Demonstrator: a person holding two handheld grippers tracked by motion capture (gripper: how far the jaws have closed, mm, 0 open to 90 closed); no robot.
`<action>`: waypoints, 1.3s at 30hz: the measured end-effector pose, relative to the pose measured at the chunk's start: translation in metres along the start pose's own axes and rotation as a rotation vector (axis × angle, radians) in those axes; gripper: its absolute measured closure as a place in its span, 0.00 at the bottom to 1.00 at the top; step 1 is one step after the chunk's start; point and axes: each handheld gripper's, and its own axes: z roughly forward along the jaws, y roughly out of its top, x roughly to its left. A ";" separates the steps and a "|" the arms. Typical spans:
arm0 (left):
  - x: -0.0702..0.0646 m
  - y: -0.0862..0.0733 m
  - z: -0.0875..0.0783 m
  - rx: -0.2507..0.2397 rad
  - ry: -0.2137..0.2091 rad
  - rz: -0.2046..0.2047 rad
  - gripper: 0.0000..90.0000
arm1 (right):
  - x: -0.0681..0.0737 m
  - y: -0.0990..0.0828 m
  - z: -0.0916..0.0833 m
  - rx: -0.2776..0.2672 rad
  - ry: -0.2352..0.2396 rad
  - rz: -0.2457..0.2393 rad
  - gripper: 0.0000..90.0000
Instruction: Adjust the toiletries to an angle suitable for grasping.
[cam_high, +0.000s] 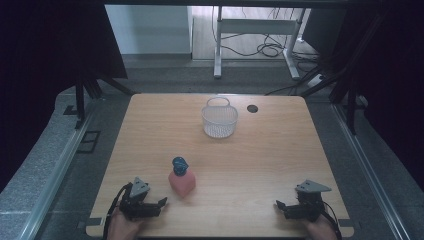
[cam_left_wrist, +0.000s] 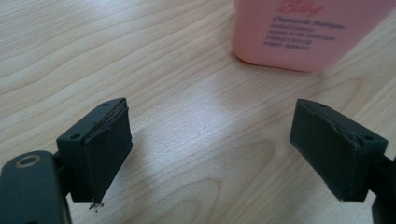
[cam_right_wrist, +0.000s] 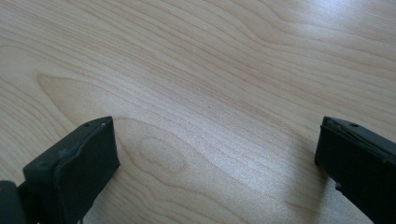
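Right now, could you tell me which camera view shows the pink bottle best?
The high view: the whole pink bottle with its blue cap stands there. The left gripper view catches just its lower body and label.

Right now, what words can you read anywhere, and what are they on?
"Baby": red script on the pink bottle, its top cut off in the left gripper view.
"Chamomile shampoo": probably, a blurred line beneath it.
Two smaller lines below: too blurred to read.
Basket and table: no writing.
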 end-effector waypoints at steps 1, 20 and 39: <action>-0.001 0.000 0.000 -0.001 0.000 0.003 0.14 | 0.000 0.000 0.000 0.000 0.000 0.000 0.00; -0.006 0.010 -0.013 -0.082 -0.008 0.016 0.14 | 0.000 0.000 0.000 0.000 0.000 0.000 0.00; -0.009 0.032 -0.028 -0.097 -0.037 0.020 0.13 | 0.000 0.000 0.000 0.000 0.000 0.000 0.00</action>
